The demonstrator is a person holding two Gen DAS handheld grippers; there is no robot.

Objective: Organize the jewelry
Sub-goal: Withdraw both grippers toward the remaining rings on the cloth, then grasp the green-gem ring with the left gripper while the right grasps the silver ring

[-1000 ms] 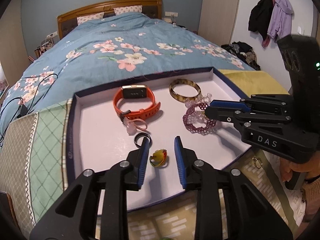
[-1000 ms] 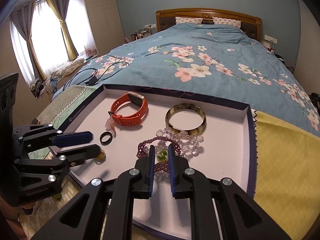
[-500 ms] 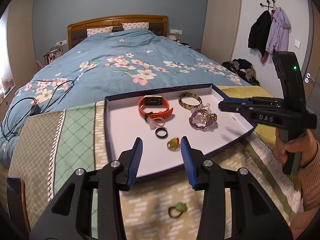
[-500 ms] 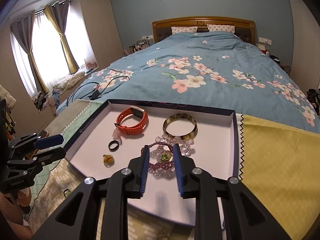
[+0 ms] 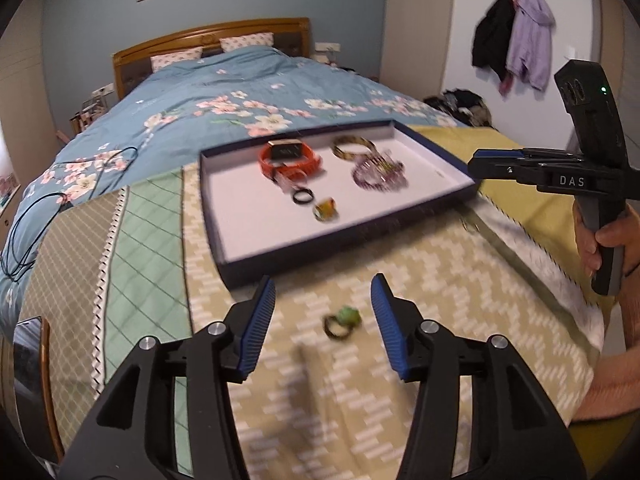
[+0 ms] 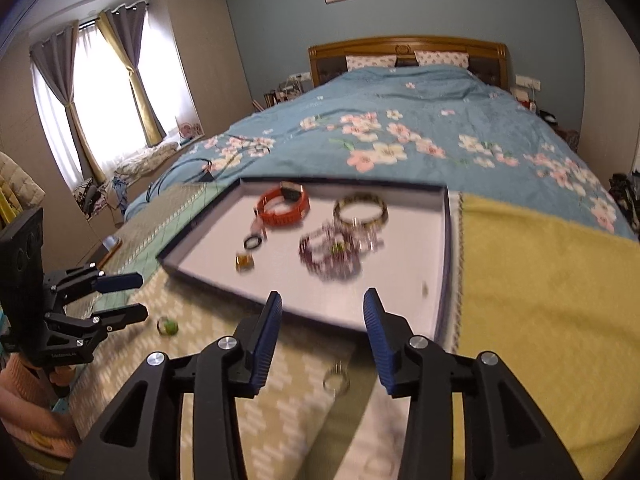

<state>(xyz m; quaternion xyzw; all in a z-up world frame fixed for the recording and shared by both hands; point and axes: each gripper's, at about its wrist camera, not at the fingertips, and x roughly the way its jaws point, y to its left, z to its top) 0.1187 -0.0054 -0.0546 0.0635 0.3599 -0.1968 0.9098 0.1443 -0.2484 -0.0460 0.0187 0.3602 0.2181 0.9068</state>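
Here, both grippers hover above the patterned blanket (image 5: 420, 264) at the foot of the bed (image 6: 400, 120), each with nothing between its blue pads. The left gripper (image 5: 323, 312) has its jaws opening, and a green ring (image 5: 342, 320) lies on the blanket just ahead of the gap, untouched. The right gripper (image 6: 322, 322) is opening its jaws as well; a thin metal ring (image 6: 336, 378) lies on the blanket below the gap, blurred. Beyond both sits the shallow tray (image 5: 224, 248) with a dark rim and white floor. Inside it lie an orange watch (image 5: 290, 158), a brown bangle (image 5: 354, 146) beside it, a purple beaded bracelet (image 5: 376, 174) touching a clear beaded one, a black ring (image 5: 302, 197) and a yellow ring (image 5: 325, 210) nearest the front edge. A hand (image 5: 608, 240) grips the right gripper's handle.
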